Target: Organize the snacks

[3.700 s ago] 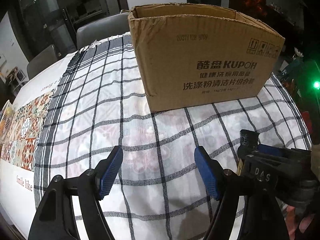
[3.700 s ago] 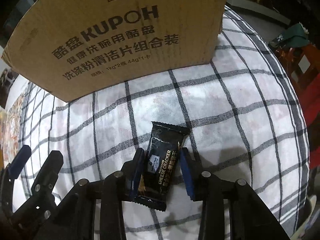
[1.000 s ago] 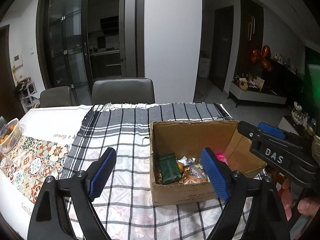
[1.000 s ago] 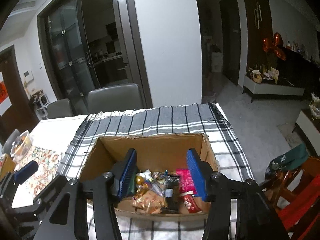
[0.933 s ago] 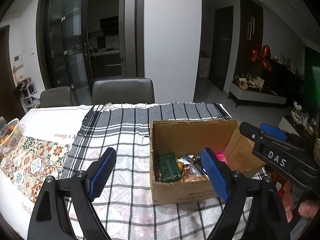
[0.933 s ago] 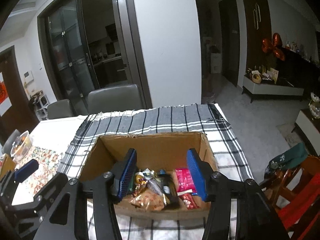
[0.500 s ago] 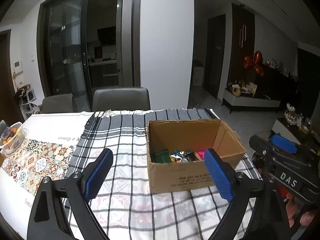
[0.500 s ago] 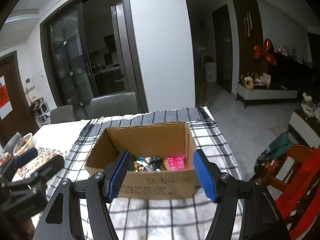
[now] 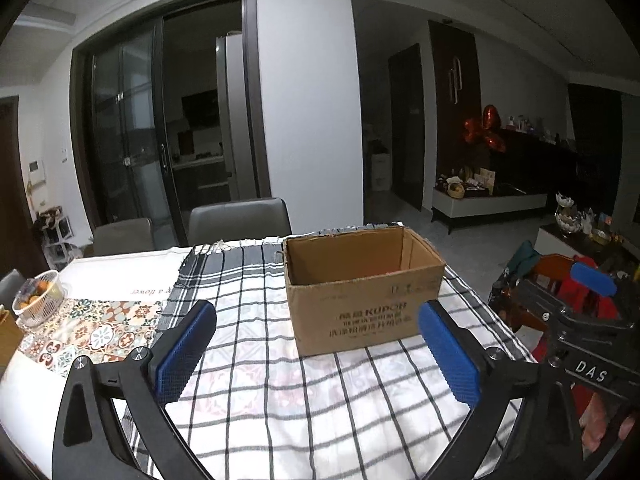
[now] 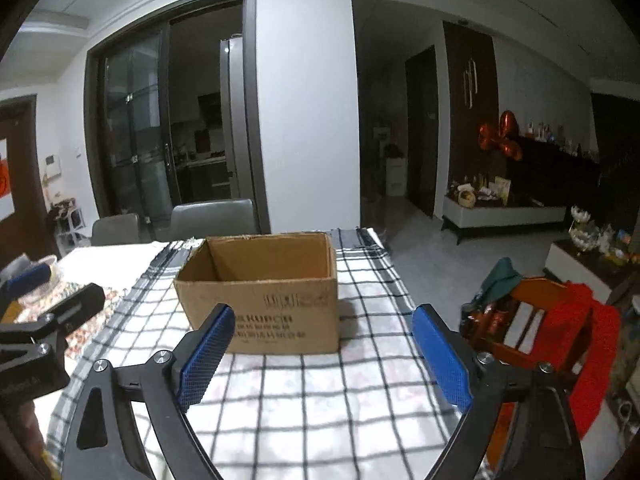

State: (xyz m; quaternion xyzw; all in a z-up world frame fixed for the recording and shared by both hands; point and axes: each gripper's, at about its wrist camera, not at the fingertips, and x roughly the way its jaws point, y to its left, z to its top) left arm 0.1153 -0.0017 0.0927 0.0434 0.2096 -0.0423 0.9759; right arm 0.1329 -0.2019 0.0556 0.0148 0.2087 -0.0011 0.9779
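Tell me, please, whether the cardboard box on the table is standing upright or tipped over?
Upright. The cardboard box sits flat on the checked tablecloth, open top upward, inner walls visible in both views.

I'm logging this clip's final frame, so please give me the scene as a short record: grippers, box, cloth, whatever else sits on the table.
left gripper: open, holds nothing, above the cloth, short of the box
right gripper: open, holds nothing, short of the box
box: cardboard, open top, upright on the cloth; contents hidden from both views
cloth: checked, black on white, no loose snacks visible on it
bowl: far left on the table, holds fruit
chairs: two grey ones behind the table
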